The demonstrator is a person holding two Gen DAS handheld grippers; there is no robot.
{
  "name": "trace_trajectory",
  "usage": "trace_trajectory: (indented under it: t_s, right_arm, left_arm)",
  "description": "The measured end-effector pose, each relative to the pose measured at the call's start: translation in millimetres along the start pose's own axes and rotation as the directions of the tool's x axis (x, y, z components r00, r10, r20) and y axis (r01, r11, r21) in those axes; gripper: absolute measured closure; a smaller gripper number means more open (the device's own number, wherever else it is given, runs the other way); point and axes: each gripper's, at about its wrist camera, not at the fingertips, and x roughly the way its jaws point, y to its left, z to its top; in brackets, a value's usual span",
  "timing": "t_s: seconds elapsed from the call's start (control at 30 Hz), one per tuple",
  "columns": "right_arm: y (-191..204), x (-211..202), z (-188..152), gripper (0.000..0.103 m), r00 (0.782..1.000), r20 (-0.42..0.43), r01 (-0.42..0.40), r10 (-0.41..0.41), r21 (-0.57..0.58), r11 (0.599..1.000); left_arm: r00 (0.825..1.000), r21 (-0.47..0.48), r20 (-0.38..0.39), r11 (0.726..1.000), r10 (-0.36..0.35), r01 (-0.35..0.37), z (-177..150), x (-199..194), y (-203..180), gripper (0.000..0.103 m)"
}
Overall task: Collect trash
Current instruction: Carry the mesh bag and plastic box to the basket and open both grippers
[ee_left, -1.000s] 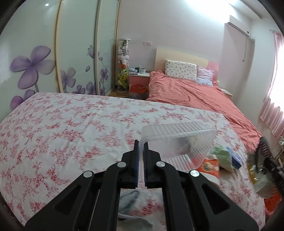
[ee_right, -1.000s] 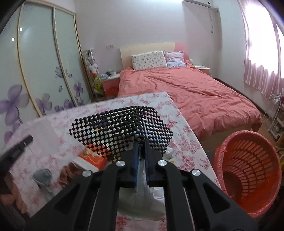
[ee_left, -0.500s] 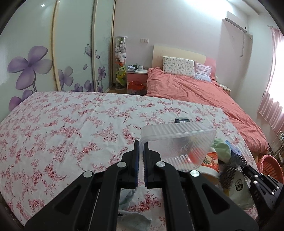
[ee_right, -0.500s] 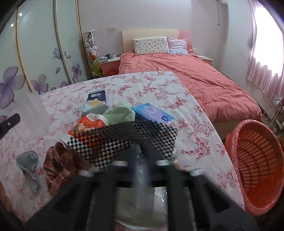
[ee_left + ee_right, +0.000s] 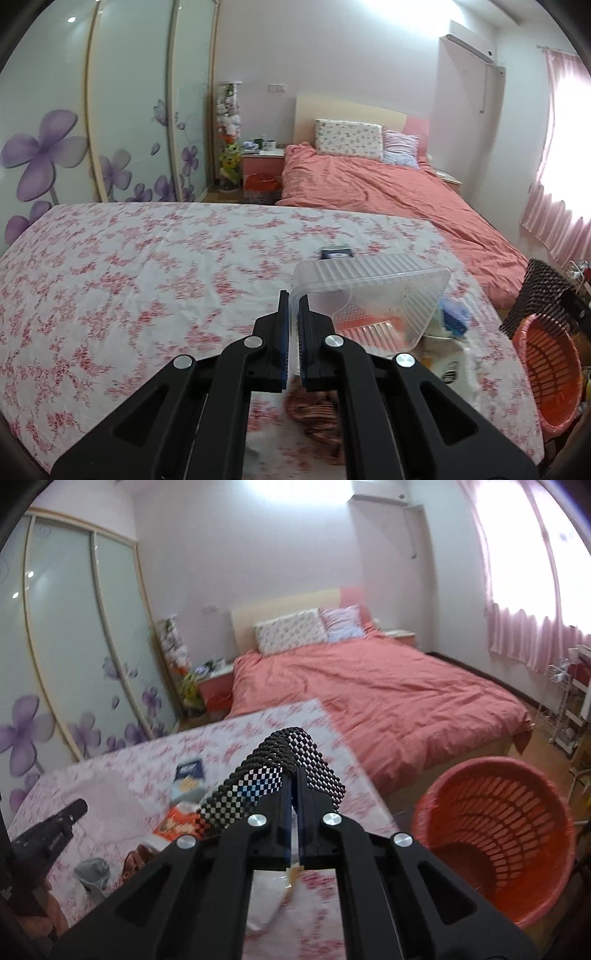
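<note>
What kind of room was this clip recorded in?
A home bedroom: a bed with a salmon duvet and pillows, a sliding wardrobe with purple flower prints, and pink curtains.

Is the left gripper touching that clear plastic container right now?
Touching. In the left wrist view, the left gripper has its jaws closed on the rim of the clear plastic container, holding it above the floral bedspread.

Nothing really readable here tbh. The blue packet lying on the floral bedsheet has some print on it, but it's way too blurry to make out. Same with the orange wrapper nearby, and there's faint lettering on the side of the left gripper, too small to read.
</note>
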Motion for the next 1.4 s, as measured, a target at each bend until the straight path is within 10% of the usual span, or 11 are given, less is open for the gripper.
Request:
trace_trajectory:
  t_s: [0.7, 1.4]
  right_arm:
    - [-158, -65, -16, 0.100, 0.949, 0.068, 0.297, -0.309, 0.143, 0.944]
    - [-234, -55, -37, 0.099, 0.936, 0.009, 0.341, -0.352, 0.224, 0.913]
  left_arm:
    - [0.957, 0.154, -0.055, 0.945, -0.284, 0.289, -23, -15, -169, 0.099]
    - [0.893, 0.263, -0.179, 0.855, -0.413, 0.448, -61, -7, -274, 0.099]
